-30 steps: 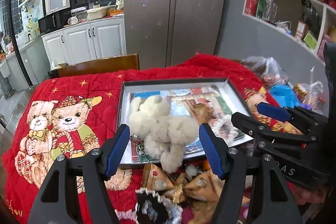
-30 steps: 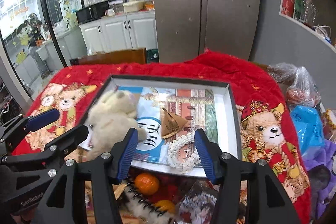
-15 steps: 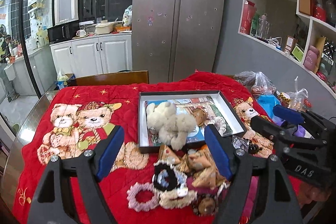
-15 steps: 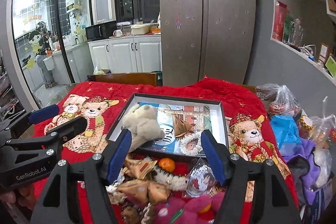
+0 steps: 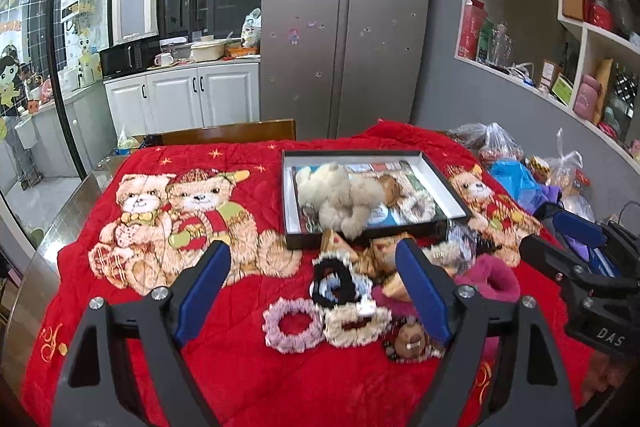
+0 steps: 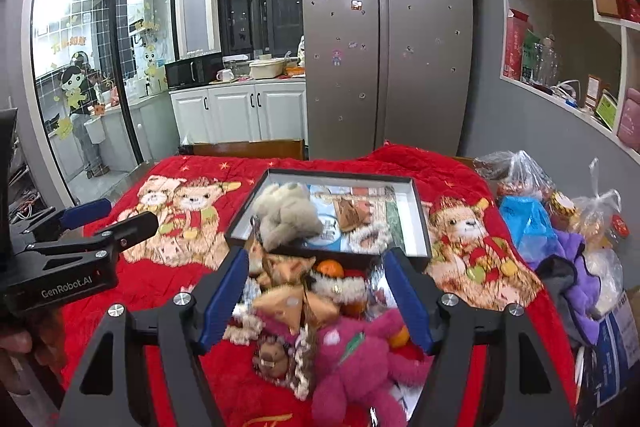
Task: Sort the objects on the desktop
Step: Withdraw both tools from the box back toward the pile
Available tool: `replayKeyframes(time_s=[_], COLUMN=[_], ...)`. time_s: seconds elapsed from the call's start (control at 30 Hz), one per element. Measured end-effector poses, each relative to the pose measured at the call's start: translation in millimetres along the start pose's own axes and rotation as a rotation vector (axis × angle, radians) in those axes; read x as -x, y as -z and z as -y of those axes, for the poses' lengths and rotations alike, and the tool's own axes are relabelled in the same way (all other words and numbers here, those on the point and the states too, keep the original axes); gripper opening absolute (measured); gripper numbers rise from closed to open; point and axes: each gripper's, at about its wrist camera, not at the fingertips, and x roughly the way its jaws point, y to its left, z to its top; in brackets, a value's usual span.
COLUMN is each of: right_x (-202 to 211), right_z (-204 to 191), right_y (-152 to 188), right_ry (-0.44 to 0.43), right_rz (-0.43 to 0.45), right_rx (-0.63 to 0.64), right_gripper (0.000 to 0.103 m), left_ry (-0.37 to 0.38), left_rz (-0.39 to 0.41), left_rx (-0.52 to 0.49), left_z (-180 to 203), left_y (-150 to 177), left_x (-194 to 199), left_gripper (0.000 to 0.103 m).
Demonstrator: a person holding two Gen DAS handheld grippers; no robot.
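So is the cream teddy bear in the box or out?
In. The cream teddy bear lies inside the black box, one leg over its front edge.

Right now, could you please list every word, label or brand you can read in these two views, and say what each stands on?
"GenRobot.AI": white print on the black body of the left gripper, seen in the right wrist view.
"DAS": white letters on the body of the right gripper, in the left wrist view.
Yellow characters on the glass door: too blurred to read.
Fridge stickers and shelf packages: too small to read.
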Motion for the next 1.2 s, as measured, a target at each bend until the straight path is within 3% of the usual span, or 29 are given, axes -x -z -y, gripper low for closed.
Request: replayKeyframes(time_s=[0.13,0.43,1.2], right_x=[-1.4,-17.2,-62.8], right_z=[1.9,26.2,42.0], right_y=[28.4,86.1,96.7], right_ry=[0.053,0.023,-0.005], right_rz=[-0.039,-0.139,-0.226], right_rx=[0.010,-0.080,-0.105], right_gripper=[0.074,0.074,0.074], left_ry=[0.009,0.019,0.057], left_rz=[-0.029,-0.132,-0.232], left_rx=[0.026,0.043,-0.025], left_z=[-0.9,-1.9,30.1], left_y=[32.1,84.0,91.4], left_x=[-6.8,-33.4,-101.8], left_gripper=[0.086,0.086,0.086])
